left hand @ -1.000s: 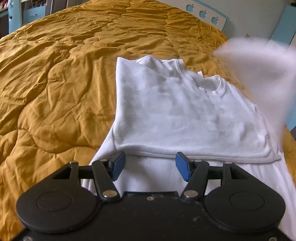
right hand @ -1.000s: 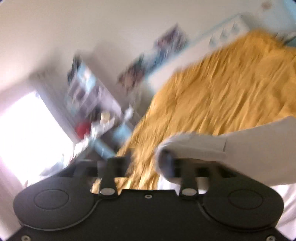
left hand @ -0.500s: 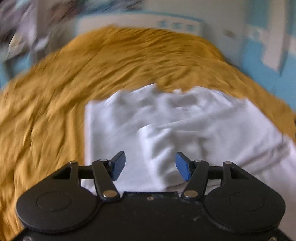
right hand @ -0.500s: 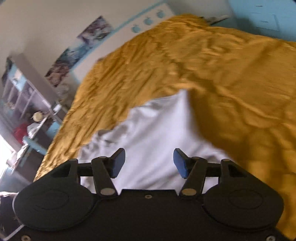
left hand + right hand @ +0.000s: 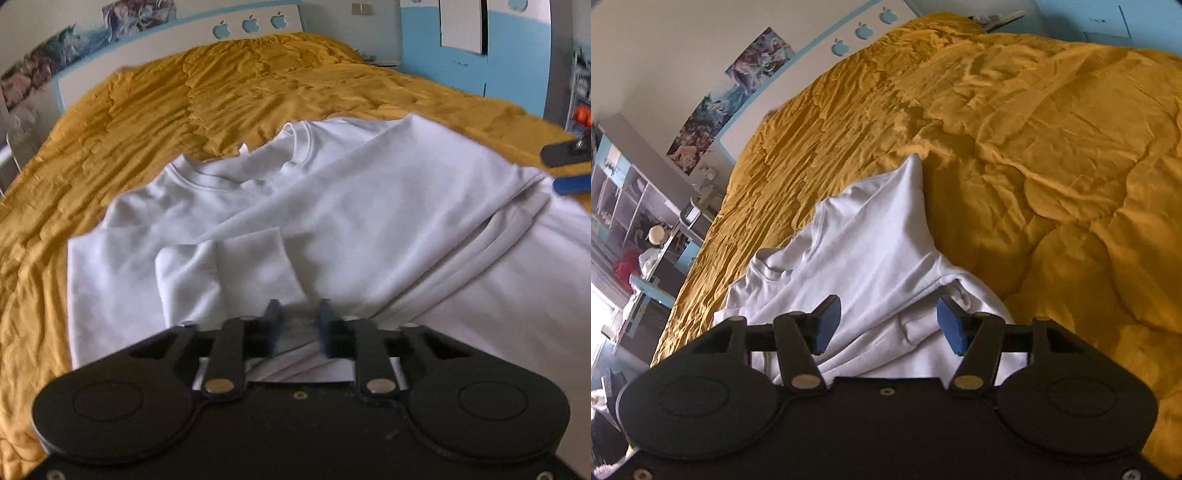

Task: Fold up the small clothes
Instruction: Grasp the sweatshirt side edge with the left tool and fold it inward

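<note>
The white sweatshirt point(image 5: 332, 206) lies partly folded on the mustard quilt point(image 5: 184, 103) of the bed. The left tongs point(image 5: 298, 325) have just closed, pinching its near edge; the right tongs point(image 5: 888, 325) hover spread over its right side.

left gripper point(image 5: 297, 325) jaws just closing in, looks pinched on cloth, right gripper point(image 5: 888, 325) jaws apart, angled down
</note>
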Action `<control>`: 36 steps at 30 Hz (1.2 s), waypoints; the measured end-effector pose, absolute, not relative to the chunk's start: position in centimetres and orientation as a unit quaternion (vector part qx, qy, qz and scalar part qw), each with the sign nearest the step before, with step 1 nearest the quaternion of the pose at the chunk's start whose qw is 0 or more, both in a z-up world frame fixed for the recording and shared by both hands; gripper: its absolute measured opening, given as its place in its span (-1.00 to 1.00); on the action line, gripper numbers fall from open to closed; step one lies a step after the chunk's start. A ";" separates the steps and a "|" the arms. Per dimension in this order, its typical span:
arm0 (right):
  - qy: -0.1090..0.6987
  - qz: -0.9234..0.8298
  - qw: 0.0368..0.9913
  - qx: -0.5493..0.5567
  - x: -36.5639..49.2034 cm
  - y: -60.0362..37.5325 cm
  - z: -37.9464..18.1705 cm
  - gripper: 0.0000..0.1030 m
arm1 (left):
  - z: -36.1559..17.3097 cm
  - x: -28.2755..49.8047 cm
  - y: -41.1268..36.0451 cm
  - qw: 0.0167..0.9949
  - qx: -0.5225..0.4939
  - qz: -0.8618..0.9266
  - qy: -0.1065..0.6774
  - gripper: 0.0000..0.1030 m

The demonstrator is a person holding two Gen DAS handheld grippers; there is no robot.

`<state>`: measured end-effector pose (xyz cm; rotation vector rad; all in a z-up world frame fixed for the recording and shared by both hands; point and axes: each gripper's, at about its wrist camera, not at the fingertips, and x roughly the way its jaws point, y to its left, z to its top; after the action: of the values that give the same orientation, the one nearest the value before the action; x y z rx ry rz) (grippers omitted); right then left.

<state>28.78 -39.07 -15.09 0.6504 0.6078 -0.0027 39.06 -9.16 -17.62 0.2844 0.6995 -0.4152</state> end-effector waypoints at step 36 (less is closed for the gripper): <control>0.318 -0.022 0.892 0.320 29.9 -39.1 -17.4 0.14 | -14.4 37.2 1.0 0.951 -0.132 -0.102 0.260 -1.00</control>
<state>29.85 -39.11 -17.41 0.6642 0.6610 -0.0453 37.22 0.97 -14.40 -0.2674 0.5287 -0.2066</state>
